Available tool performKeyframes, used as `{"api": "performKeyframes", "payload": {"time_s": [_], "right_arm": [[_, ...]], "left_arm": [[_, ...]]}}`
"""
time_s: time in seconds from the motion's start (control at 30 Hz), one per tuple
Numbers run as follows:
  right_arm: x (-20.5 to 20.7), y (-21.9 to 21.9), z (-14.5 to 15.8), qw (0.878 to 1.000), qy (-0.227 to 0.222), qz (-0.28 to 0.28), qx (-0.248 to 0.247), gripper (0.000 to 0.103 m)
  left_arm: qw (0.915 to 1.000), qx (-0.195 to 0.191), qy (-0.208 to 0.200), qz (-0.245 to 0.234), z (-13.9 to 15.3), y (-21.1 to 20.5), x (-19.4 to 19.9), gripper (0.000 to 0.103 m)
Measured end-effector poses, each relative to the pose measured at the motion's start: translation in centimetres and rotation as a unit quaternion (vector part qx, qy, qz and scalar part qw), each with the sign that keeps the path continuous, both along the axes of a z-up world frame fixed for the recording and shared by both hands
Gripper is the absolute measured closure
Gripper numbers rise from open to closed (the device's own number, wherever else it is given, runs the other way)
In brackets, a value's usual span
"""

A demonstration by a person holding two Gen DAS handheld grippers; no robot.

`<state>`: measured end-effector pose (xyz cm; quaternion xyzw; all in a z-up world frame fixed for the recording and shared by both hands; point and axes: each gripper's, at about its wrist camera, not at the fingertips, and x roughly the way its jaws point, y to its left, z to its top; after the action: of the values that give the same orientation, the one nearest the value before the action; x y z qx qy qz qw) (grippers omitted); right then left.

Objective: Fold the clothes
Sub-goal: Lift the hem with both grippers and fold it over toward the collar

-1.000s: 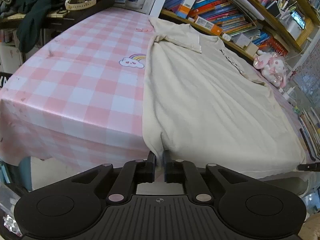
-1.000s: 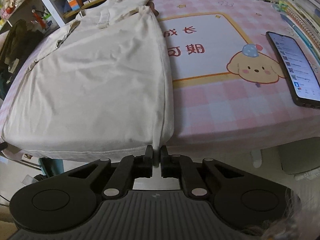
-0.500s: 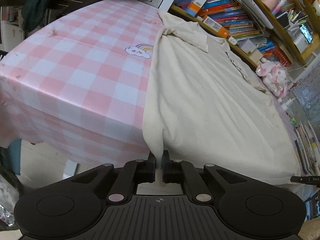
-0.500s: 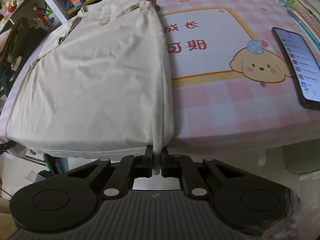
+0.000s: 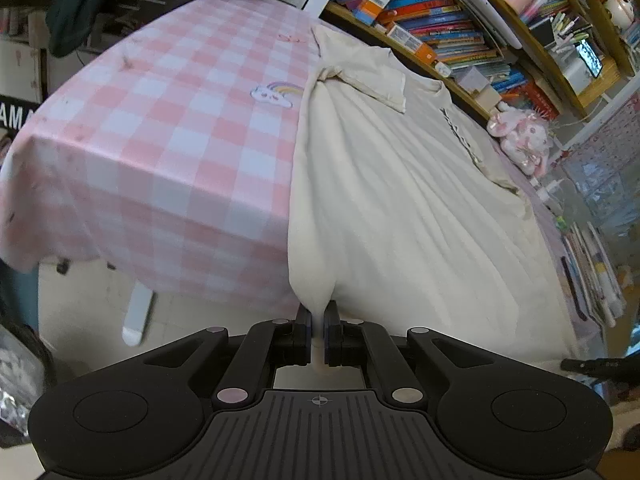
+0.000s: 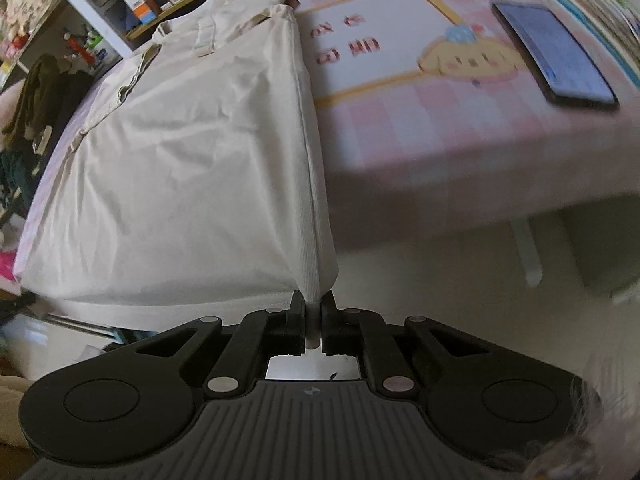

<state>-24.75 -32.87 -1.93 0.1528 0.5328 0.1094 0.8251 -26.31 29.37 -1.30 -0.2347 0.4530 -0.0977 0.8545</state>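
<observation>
Garment: a cream shirt (image 5: 400,200) lay lengthwise on the table (image 5: 160,152), collar end far, hem end hanging past the near edge.
Left claw: the left claw (image 5: 319,322) was closed on the hem corner at the shirt's left side, the cloth pinched between its jaws and drawn into taut ridges running up toward the collar.
Right claw: the right claw (image 6: 313,314) was clamped on the other hem corner, right along the side seam, which ran straight up from the jaws.
Sleeves: a short sleeve (image 5: 372,80) lay turned inward over the body near the shoulder; in the right wrist view the other sleeve looked tucked in the same way, so both long sides read as straight edges.
Done, as far as shown: the shirt lay narrowed to a long strip, sleeves in.
Left, by my judgement: the strip lay at full length, no crosswise fold in it; with both bottom corners held, bringing the hem up toward the collar seemed the likely step in hand.
Nearby: a phone (image 6: 554,56) lay on the tablecloth well to the right of the shirt, and a pink plush toy (image 5: 520,136) sat just past the shirt's far right side.
</observation>
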Motion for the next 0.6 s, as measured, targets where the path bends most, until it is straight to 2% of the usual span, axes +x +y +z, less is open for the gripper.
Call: {"api": "performKeyframes", "payload": {"time_s": [0.17,0.37,0.47,0.6], "right_arm": [[-1.9,-0.5,-0.7,0.999,0.021,-0.03,0.032,0.096],[-2.0,-0.5,0.1,0.995,0.017,-0.057,0.078,0.096],[-1.5,-0.6,1.9,0.99,-0.015,-0.068,0.123,0.097],[1.3,-1.4,4.5,0.974,-0.076,-0.099,0.19,0.097]], "left_arm": [[0.9994,-0.032,0.012,0.0,-0.9,0.5,-0.5,0.099],[0.9951,-0.095,-0.029,0.005,0.9,0.7,0.3,0.099],[0.9877,-0.141,-0.065,0.018,2.4,1.1,1.4,0.099],[0.9704,-0.207,-0.114,0.048,4.1,1.7,3.8,0.099]]}}
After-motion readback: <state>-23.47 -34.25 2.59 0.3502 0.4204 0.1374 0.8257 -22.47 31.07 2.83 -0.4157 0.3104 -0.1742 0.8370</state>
